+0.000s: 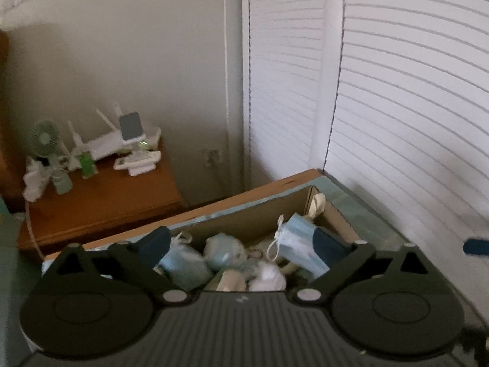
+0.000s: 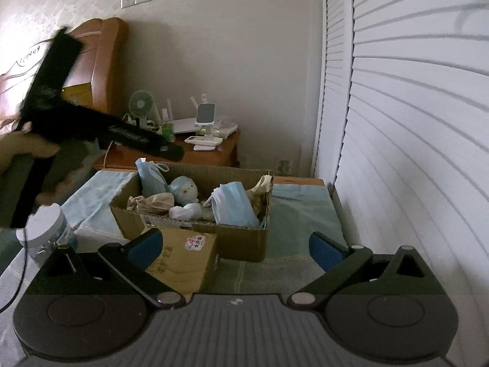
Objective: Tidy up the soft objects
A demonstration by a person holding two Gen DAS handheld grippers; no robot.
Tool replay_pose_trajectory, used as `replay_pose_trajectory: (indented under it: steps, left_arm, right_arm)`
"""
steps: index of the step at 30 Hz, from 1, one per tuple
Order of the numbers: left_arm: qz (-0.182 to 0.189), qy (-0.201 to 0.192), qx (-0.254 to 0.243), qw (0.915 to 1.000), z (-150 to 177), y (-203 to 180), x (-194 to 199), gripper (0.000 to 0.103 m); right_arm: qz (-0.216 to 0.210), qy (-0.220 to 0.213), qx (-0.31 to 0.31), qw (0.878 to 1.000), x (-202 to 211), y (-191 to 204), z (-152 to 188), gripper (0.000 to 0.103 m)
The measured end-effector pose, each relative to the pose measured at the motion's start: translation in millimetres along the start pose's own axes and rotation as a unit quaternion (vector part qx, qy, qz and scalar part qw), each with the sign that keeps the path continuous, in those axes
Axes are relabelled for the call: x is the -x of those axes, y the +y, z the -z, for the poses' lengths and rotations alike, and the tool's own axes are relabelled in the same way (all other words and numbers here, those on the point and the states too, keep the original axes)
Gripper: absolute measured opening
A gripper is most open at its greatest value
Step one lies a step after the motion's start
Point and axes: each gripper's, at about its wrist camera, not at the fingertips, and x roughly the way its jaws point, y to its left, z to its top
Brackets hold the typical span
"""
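We count one cardboard box (image 2: 195, 223) standing on a pale blue-green cloth (image 2: 299, 205) that covers the surface beside the white louvred doors (image 2: 412, 122). Inside it lie the soft things: two blue face masks, one at the box's far left corner (image 2: 149, 177) and one leaning toward its right end (image 2: 233, 205), one small doll with a light blue head (image 2: 185, 189), one beige crumpled cloth (image 2: 152, 203) and one white bundle (image 2: 183, 211). A further cream piece (image 2: 262, 185) hangs over the right wall.

In the left wrist view the left gripper (image 1: 241, 244) hovers right above the box, its two fingers spread wide apart with nothing pressed between them; a blue mask (image 1: 298, 244) lies just beside the right finger. The right gripper (image 2: 237, 246) is in front of the box, its two fingers likewise wide apart and empty.

Near the box we see one yellow-brown packet (image 2: 180, 257) with a sticker and one white jar (image 2: 45, 229). On the wooden bedside cabinet (image 2: 214, 156) behind stands one small green fan (image 2: 140, 105).
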Motion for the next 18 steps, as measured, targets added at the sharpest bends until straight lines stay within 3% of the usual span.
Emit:
replay_pose_trajectory:
  steps: [4, 11, 18]
  left_arm:
    - [-0.010, -0.002, 0.011, 0.9999, 22, -3, 33, 0.102]
    - [-0.080, 0.013, 0.053, 0.9953, 69, -22, 82, 0.102]
    - [-0.105, 0.032, 0.101, 0.9888, 85, -31, 116, 0.102]
  right_arm:
    - [0.022, 0.024, -0.010, 0.999, 4, 7, -3, 0.103]
    - [0.073, 0.102, -0.061, 0.990, 4, 19, 1, 0.103]
    - [0.079, 0.111, -0.062, 0.989, 20, 37, 5, 0.103]
